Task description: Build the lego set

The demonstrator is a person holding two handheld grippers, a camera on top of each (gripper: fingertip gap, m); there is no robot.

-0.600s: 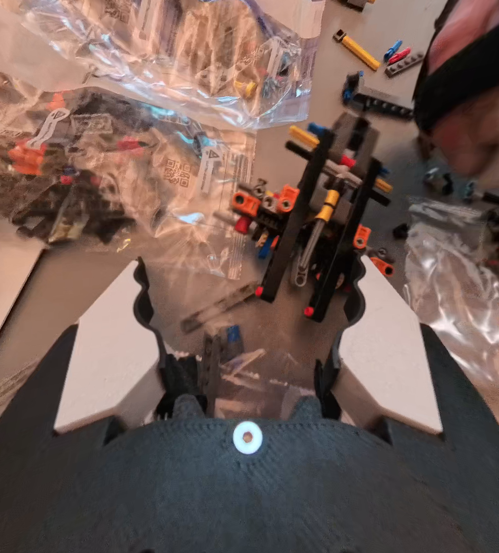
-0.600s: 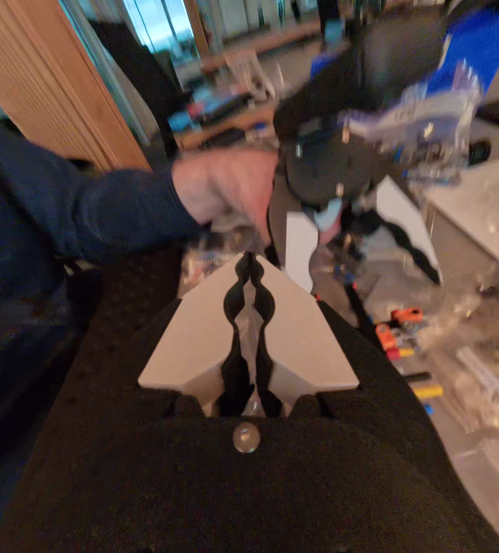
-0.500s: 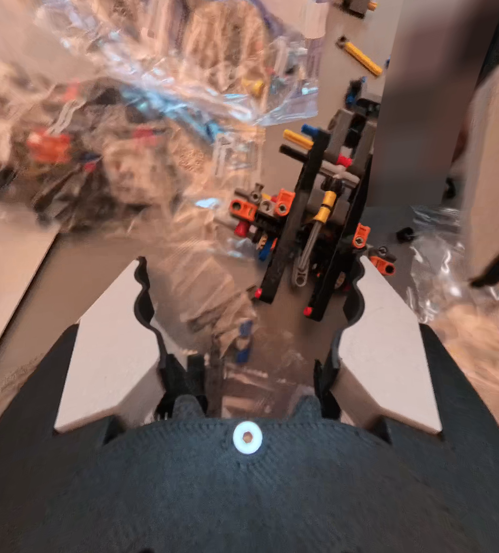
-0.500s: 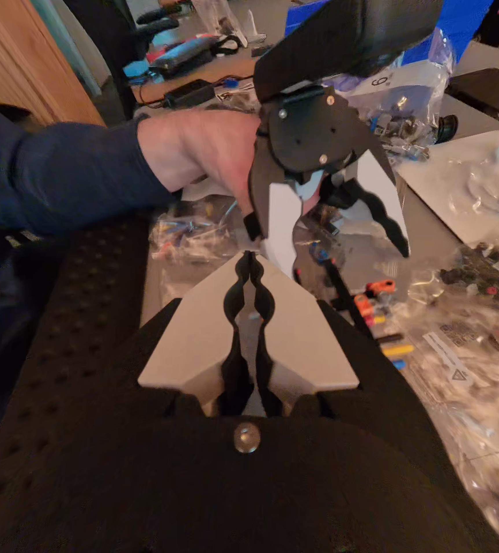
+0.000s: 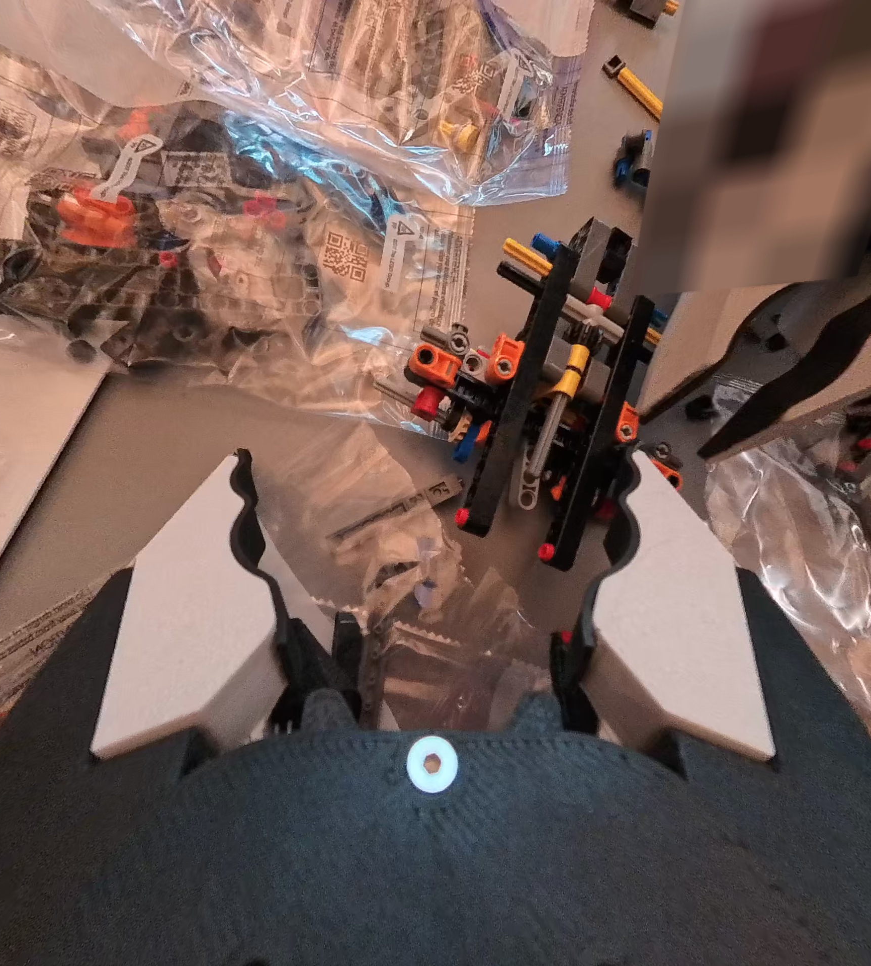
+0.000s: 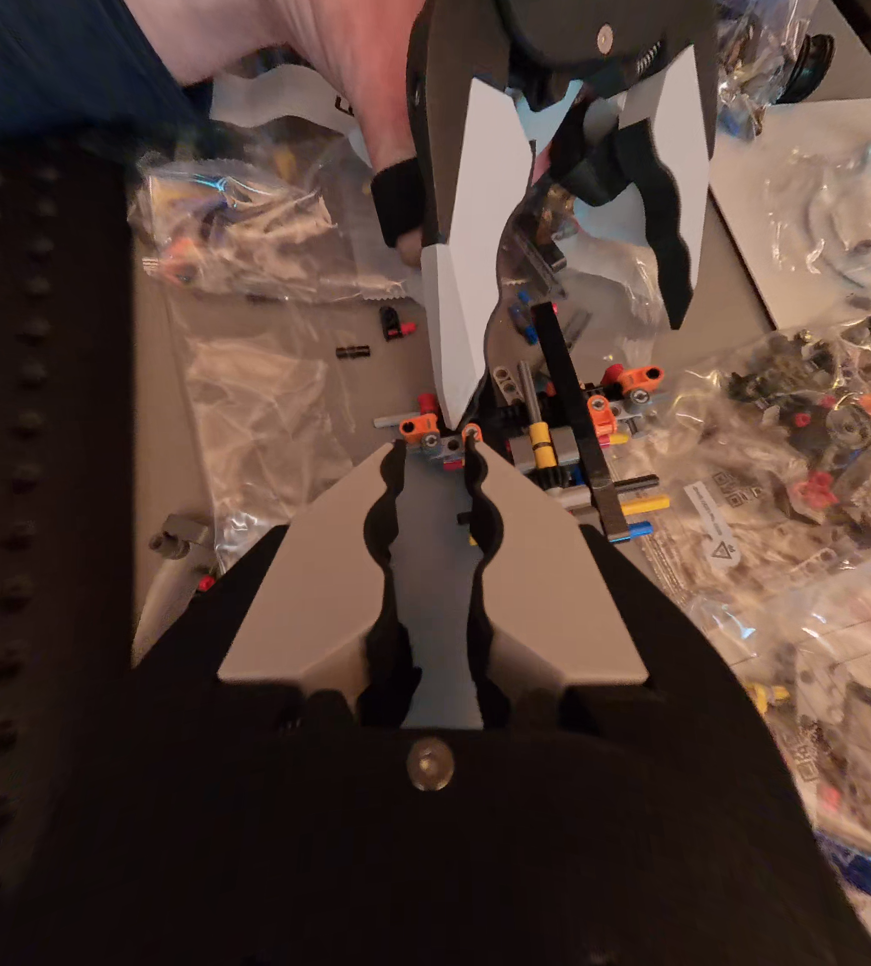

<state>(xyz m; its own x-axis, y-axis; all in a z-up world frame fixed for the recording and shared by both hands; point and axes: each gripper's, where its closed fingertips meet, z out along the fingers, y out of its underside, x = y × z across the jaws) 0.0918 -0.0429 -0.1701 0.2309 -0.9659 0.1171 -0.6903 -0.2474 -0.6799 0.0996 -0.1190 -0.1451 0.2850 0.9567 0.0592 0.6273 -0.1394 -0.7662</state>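
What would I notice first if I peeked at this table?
Probably the half-built lego model in the middle of the table, with long black beams and orange and yellow bits. The two grippers crowd in on it from opposite sides: the left gripper wide open, the right gripper open a little, its tips at the model's orange end. Shiny bags of loose pieces lie all around.

A: Where's the left gripper [image 5: 436,460]?
B: Spread wide, empty, above a clear bag [image 5: 423,549].
A: And the lego model [image 5: 543,397]?
B: On the desk [image 5: 172,418], just ahead, beside its right fingertip [image 5: 632,470].
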